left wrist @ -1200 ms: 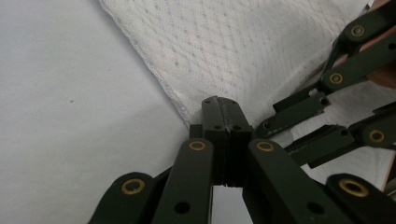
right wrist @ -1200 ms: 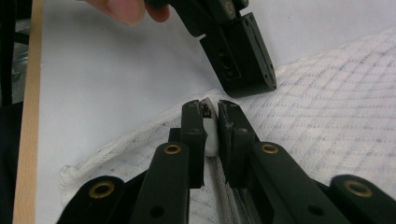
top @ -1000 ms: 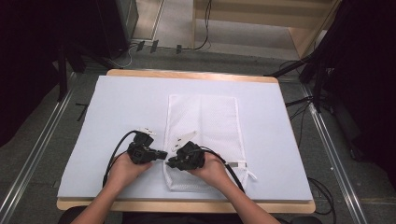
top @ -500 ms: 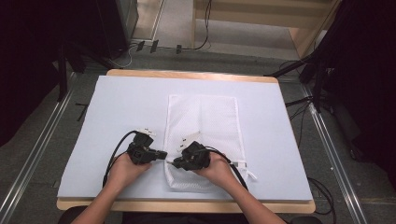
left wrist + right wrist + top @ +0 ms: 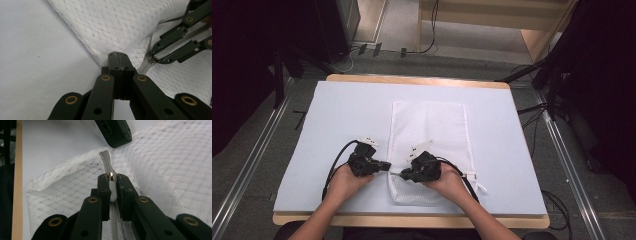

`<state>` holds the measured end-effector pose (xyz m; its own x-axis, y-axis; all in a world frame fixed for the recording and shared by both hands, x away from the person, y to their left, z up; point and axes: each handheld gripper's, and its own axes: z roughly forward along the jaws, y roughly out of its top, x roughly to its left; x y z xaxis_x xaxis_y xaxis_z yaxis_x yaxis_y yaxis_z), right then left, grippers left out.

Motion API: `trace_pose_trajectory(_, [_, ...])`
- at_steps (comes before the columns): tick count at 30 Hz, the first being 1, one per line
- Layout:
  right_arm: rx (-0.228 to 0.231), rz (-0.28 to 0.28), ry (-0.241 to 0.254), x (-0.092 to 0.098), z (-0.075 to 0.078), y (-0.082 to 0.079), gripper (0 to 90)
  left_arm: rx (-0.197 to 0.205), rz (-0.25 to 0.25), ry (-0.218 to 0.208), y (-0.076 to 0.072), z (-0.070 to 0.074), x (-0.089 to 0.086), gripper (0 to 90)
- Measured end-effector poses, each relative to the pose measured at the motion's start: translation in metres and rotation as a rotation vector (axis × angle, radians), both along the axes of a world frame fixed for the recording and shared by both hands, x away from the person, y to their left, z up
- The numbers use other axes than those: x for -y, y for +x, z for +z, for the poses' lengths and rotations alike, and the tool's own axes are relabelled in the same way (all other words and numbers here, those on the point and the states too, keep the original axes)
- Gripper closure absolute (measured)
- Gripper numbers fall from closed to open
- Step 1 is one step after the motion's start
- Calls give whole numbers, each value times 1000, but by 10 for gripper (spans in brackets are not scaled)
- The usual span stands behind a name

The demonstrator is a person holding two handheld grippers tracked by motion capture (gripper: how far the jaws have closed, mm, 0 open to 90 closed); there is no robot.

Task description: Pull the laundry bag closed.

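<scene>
I pinch the mesh bag [image 5: 430, 145] edge on the table's near side with my left gripper [image 5: 119, 58], right gripper [image 5: 113, 180] clamps the zipper pull [image 5: 113, 191]; next, draw it steadily along the zipper [image 5: 106, 160]

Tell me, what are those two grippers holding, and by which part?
The left gripper pinches the mesh bag at its edge. The right gripper clamps the white zipper pull.
</scene>
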<state>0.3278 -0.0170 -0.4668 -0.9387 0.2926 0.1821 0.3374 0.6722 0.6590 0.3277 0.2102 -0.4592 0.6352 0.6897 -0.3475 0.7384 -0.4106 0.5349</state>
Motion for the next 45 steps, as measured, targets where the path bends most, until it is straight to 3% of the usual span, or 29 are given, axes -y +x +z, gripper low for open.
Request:
trace_pose_trajectory(21, [-17,-20,12,5,-1,1,889,-2,-3,-9,1,-1,-2,900])
trace_pose_trajectory(24, [-71,0,33,4,-2,4,881,-6,2,-10,1,-1,-1,900])
trace_pose_trajectory(27, [-93,10,41,-2,-3,7,867,-3,2,-6,0,-1,-1,900])
trace_pose_trajectory(36, [-89,13,42,-8,-3,9,855,-7,-2,-10,1,-1,-2,900])
trace_pose_trajectory(38, [-55,10,21,-8,-2,6,887,-7,1,-14,1,-1,-2,900])
trace_pose_trajectory(45, [-38,-5,-6,0,1,5,890,-19,11,-22,2,-1,-2,900])
